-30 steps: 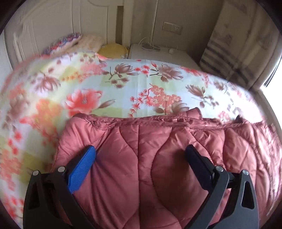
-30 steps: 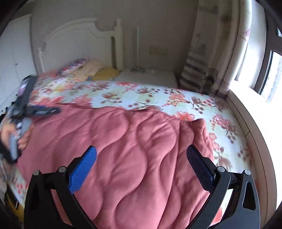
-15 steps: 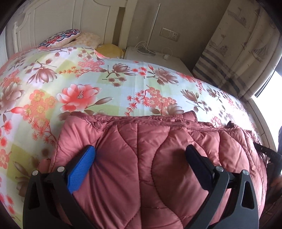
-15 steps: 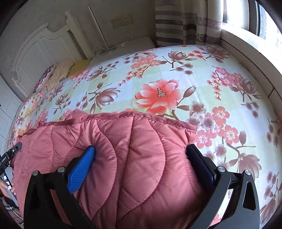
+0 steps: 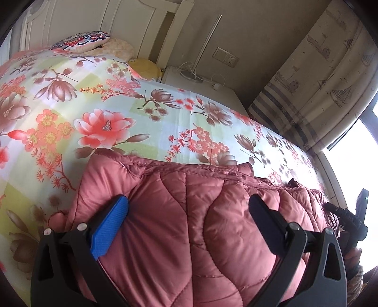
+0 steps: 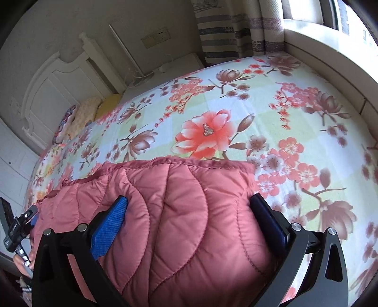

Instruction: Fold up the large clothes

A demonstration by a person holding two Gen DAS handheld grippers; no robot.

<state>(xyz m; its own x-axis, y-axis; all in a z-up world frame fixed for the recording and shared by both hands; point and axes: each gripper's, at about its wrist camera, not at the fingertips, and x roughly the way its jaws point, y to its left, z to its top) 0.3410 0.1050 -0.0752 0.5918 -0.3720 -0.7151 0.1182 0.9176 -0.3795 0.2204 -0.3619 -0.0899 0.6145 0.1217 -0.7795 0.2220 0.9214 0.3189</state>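
A pink quilted garment (image 5: 200, 224) lies spread on the floral bedsheet (image 5: 99, 99), its piped upper edge running across the bed. My left gripper (image 5: 187, 203) is open, its fingers wide apart over the garment's left end just below the corner. In the right wrist view the same garment (image 6: 177, 212) fills the foreground. My right gripper (image 6: 189, 200) is open too, with the garment's right corner bulging between its fingers. The far gripper shows at the edge of each view: the right one (image 5: 349, 219) and the left one (image 6: 19, 226), each held by a hand.
White headboard (image 5: 106, 21) and pillows (image 5: 85, 42) stand at the bed's far end. A white nightstand (image 5: 200, 82) with cables sits beside it, and a striped curtain (image 5: 319, 82) hangs nearby. A window ledge (image 6: 330, 47) runs along the bed's right side.
Both grippers have come down close to the garment's upper edge. The right one swung from a wide view over the whole garment to its right corner. Both stayed open.
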